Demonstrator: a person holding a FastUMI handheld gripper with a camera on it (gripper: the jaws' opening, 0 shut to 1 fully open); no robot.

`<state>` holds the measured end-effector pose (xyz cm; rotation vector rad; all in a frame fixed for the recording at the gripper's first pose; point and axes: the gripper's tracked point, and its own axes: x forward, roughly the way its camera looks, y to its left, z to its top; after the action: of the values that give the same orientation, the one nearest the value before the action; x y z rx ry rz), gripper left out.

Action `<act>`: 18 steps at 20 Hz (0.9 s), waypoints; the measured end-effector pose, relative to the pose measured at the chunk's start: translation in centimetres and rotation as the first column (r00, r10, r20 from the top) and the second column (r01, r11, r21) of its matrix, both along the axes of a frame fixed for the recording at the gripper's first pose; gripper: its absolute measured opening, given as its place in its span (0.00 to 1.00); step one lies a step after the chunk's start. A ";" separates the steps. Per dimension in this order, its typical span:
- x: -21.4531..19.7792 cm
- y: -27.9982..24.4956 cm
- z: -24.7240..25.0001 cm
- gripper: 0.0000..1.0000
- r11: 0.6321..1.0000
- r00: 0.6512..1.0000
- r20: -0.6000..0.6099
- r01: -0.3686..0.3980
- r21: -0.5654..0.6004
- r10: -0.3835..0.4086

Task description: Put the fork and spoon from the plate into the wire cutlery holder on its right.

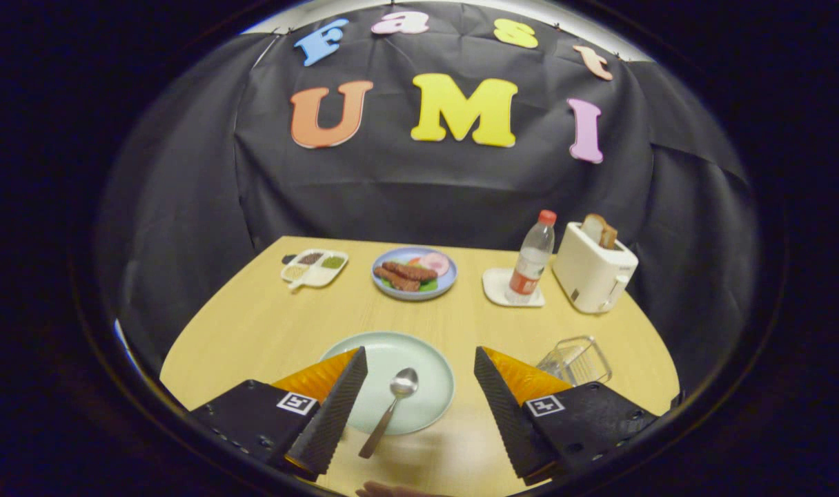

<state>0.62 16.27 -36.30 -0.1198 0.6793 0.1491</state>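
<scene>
Tool (419, 373) wide open, fingers empty, hovering above pale green round plate (430, 407). Silver metal spoon (392, 407) lies on plate between fingers, long axis along them, bowl away, handle overhanging near rim. Clear wire cutlery holder (577, 359) right of plate.

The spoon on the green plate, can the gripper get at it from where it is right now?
Probably yes. The gripper is open, and the spoon lies between its fingers on the plate, handle hanging over the near rim, nothing lying over it.

I see a silver spoon (392, 407) on a pale green plate (430, 386), a light wood worktop (268, 324), a cream toaster (592, 273), and a red-capped bottle (533, 259).
</scene>
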 end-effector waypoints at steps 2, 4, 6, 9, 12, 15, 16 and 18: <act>-0.8 0.5 -2.9 0.93 1.000 0.997 -0.079 0.021 -0.008 -0.021; -1.3 1.1 -5.6 0.92 0.999 0.986 -0.164 0.039 -0.010 -0.040; -2.3 1.7 -8.0 0.87 0.999 0.966 -0.254 0.049 -0.003 -0.049; -2.6 2.2 -9.8 0.81 0.999 0.949 -0.310 0.047 -0.022 -0.051; -3.0 2.4 -12.4 0.73 0.997 0.927 -0.368 0.066 -0.040 -0.076; -2.8 1.5 -14.4 0.53 0.987 0.898 -0.411 0.135 -0.082 -0.157; -2.5 1.5 -14.8 0.45 0.986 0.895 -0.413 0.143 -0.087 -0.166; -2.4 1.3 -15.1 0.30 0.984 0.887 -0.427 0.146 -0.105 -0.177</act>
<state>-1.77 17.56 -51.37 -0.0968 1.1400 -0.0118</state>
